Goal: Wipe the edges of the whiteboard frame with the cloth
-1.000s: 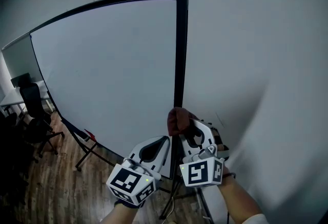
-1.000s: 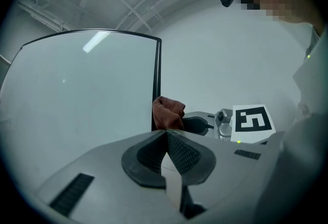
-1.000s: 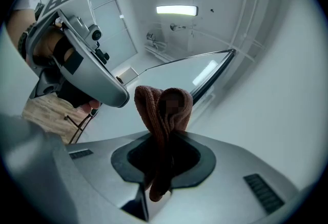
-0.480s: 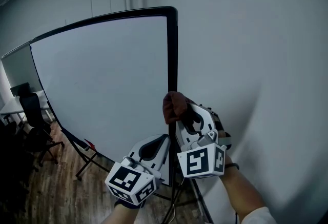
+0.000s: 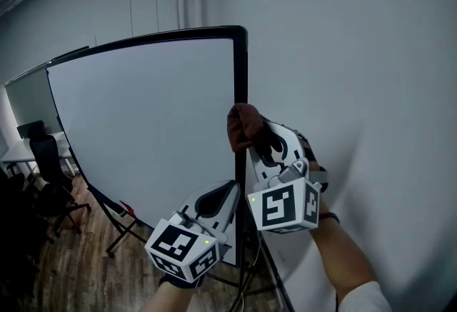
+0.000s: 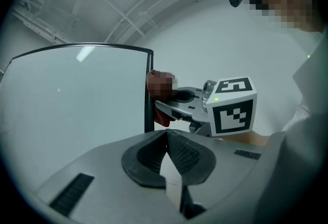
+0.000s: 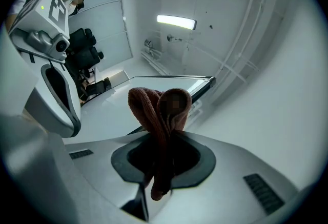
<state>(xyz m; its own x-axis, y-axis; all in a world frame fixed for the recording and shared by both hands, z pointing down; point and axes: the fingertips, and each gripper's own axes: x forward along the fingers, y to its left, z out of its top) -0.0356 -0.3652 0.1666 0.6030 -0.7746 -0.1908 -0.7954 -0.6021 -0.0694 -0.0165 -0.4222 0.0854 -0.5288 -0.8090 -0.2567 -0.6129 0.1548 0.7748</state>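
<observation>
Wiping the right edge of the whiteboard frame (image 5: 240,75), by the look of it. Grips a brown cloth (image 5: 241,128) in the right hand-held gripper (image 5: 255,138), against that edge about halfway up. Holds the left hand-held gripper (image 5: 227,195) closed on nothing, lower down. Next, probably calls for sliding upward with steady contact.
</observation>
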